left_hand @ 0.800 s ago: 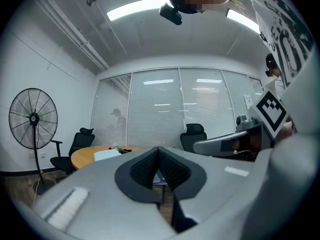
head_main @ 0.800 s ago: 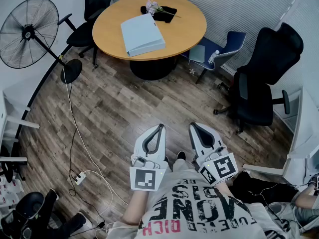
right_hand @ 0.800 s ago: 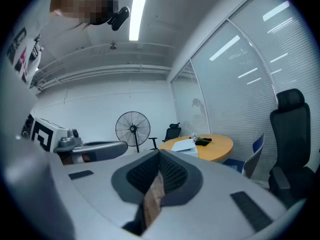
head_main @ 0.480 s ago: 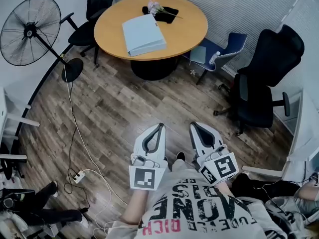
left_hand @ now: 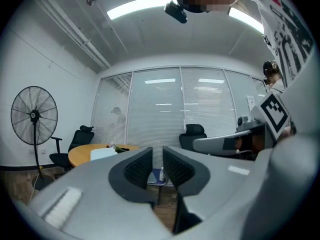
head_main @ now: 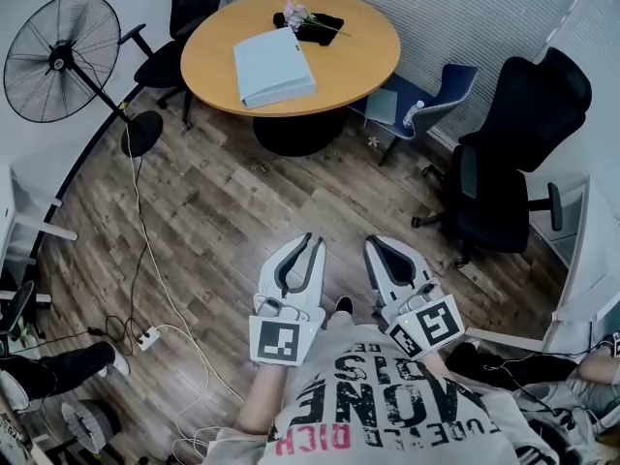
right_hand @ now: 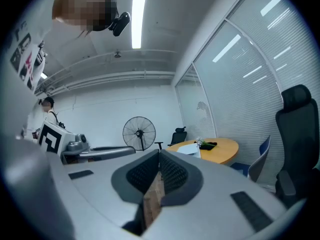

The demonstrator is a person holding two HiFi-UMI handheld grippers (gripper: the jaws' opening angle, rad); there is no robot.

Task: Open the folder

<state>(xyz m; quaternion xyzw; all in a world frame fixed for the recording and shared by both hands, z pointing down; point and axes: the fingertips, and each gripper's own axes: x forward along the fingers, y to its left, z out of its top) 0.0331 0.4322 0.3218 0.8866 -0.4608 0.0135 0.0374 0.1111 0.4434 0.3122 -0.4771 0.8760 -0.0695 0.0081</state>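
Observation:
A light blue folder (head_main: pixel 274 66) lies shut on the round wooden table (head_main: pixel 358 56) at the far side of the room, also visible as the folder (left_hand: pixel 104 154) and the folder (right_hand: pixel 189 149) in the gripper views. Both grippers are held close to my body, far from the table, pointing level towards it. My left gripper (head_main: pixel 315 243) (left_hand: pixel 157 151) shows a narrow gap between its pads with nothing in it. The jaw tips of my right gripper (head_main: pixel 373 243) (right_hand: pixel 159 153) meet, and it holds nothing.
A standing fan (head_main: pixel 63 56) is at the left, with a cable and power strip (head_main: pixel 145 337) on the wooden floor. Black office chairs (head_main: pixel 513 153) (head_main: pixel 184 17) and a blue chair (head_main: pixel 426 100) ring the table. Flowers on a black item (head_main: pixel 308 22) lie behind the folder. A person's leg (head_main: pixel 58 371) is at lower left.
The left gripper's jaw tips, touching before, now stand slightly apart. The person at lower left has shifted their legs. Both grippers stay in place.

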